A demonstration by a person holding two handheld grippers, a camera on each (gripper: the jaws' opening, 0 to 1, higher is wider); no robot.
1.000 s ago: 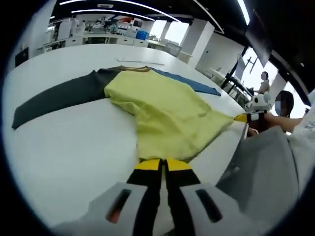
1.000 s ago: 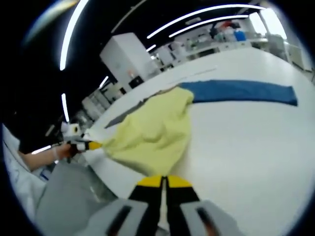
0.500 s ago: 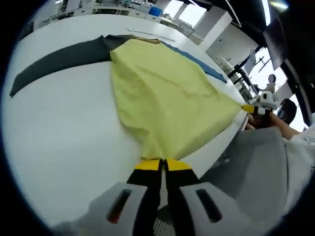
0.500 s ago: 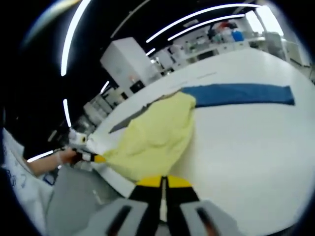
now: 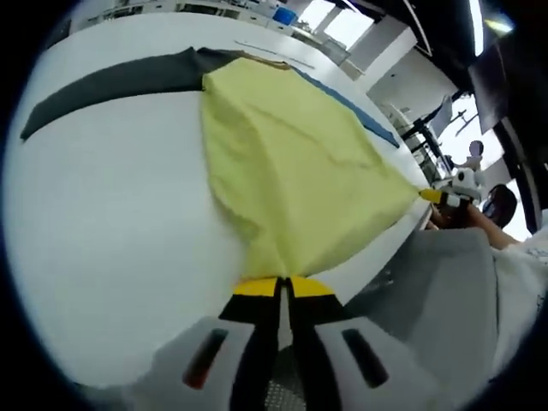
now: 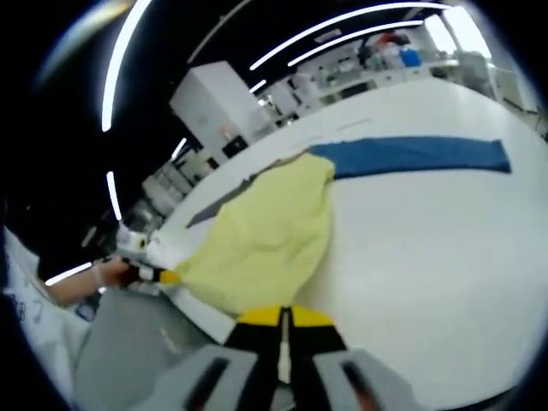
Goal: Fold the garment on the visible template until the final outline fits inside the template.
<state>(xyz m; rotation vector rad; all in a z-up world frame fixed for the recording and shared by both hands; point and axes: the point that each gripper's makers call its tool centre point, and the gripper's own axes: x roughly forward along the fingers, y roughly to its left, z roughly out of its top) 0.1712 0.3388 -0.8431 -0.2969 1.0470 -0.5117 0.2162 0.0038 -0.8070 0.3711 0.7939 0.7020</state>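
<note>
The left gripper view looked along the left gripper (image 5: 278,287), whose yellow-tipped jaws were pressed together on one bottom corner of the yellow garment (image 5: 291,163). The cloth ran from that pinch across the white table (image 5: 111,223) toward its collar end, where it met a dark grey strip (image 5: 111,81) and a blue strip (image 5: 347,107) laid out on the surface. At the far right of that view the other gripper held the opposite corner, so the hem was stretched taut between the two. In the right gripper view the right gripper (image 6: 281,318) was likewise clamped shut on the garment (image 6: 265,235), with the left gripper (image 6: 158,275) and a hand behind it seen at the left, holding the other corner near the table (image 6: 428,248) edge. The blue strip (image 6: 411,154) lay well beyond the cloth, and a sliver of the grey strip (image 6: 218,208) showed past its far side. Holding both lower corners apart and slightly raised most likely served to keep the hem straight so the lower part could be carried over in one even fold toward the collar. Whether the strips were sleeves or template markings I could not tell. No brand, label or legible writing showed on the garment or table.
</note>
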